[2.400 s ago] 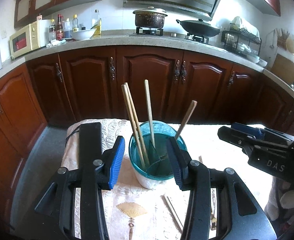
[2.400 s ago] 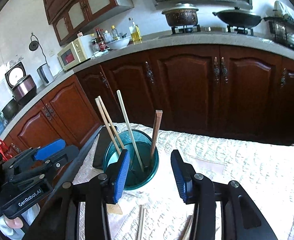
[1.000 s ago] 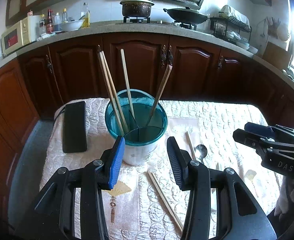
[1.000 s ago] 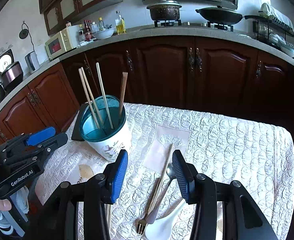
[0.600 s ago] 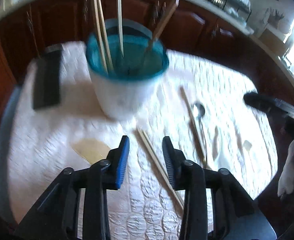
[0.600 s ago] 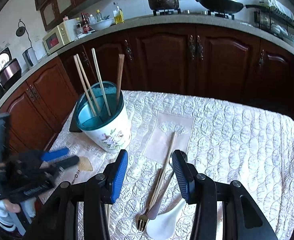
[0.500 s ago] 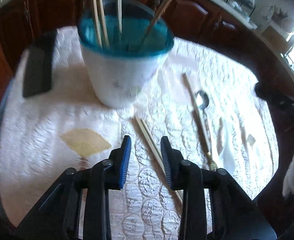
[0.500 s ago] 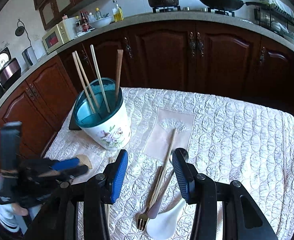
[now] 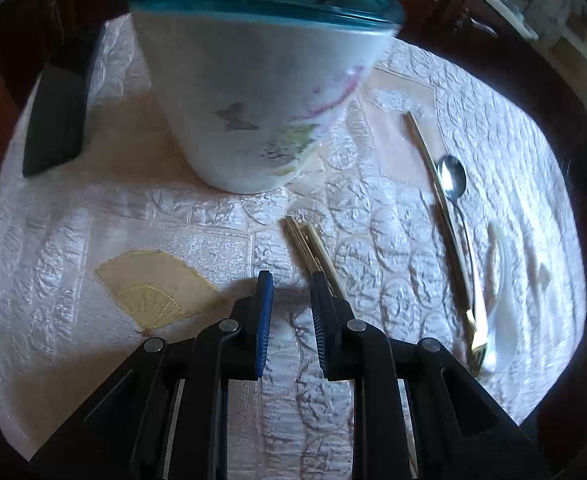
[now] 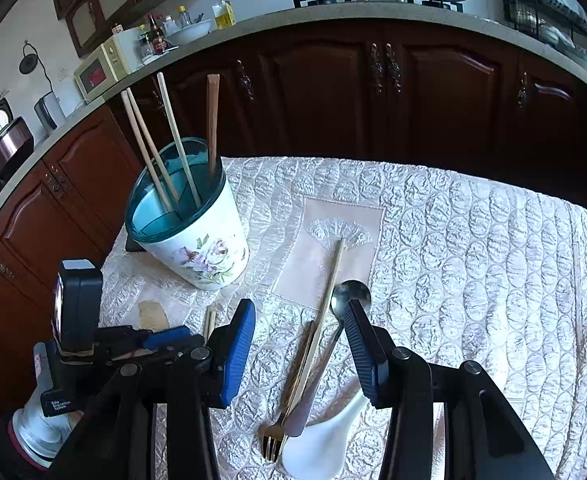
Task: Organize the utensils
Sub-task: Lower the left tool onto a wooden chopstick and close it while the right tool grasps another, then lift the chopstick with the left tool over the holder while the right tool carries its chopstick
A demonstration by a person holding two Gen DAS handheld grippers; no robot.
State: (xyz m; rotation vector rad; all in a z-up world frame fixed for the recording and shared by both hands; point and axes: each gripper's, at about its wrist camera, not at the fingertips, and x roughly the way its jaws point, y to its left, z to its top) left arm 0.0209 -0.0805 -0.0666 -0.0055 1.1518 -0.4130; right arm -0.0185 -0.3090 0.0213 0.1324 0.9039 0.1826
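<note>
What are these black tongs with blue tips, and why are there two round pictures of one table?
No robot here: a person holds one set of tongs in each hand, each with a camera looking along its fingers, so each picture is one hand's view. The left tongs have just been closing, low over a pair of chopsticks on the cloth; nothing is gripped. The right tongs hang open above a loose chopstick, spoon, fork and white ladle. The flowered holder already has chopsticks standing in it.
</note>
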